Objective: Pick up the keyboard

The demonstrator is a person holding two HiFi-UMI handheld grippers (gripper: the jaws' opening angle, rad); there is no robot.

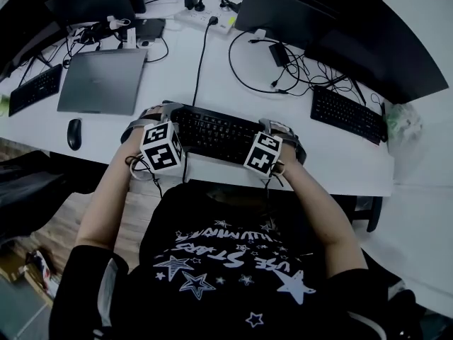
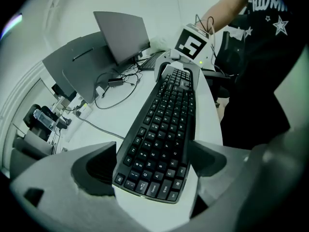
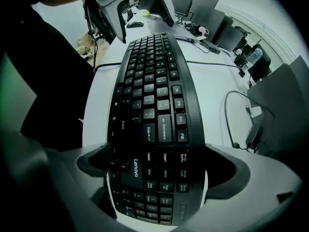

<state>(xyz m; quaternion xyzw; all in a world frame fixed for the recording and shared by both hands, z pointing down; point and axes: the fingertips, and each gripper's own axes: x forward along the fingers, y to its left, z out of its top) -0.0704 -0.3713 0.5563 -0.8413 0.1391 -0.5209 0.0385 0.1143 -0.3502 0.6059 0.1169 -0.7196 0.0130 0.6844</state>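
A black keyboard [image 1: 212, 133] lies along the front edge of the white desk [image 1: 340, 168], right in front of the person. My left gripper [image 1: 157, 119] is at its left end and my right gripper [image 1: 283, 137] at its right end. In the left gripper view the jaws straddle the keyboard [image 2: 164, 129]; my left gripper [image 2: 154, 163] presses on its front and back edges. In the right gripper view my right gripper [image 3: 157, 166] clamps the number-pad end of the keyboard [image 3: 149, 105] the same way. I cannot tell if the keyboard is off the desk.
A closed grey laptop [image 1: 102, 80] and a black mouse [image 1: 74, 133] sit to the left. A second keyboard [image 1: 348, 112] lies at the right and another [image 1: 35, 88] at far left. Monitors [image 1: 283, 13], loose cables [image 1: 248, 76] and a power strip [image 1: 205, 20] fill the back.
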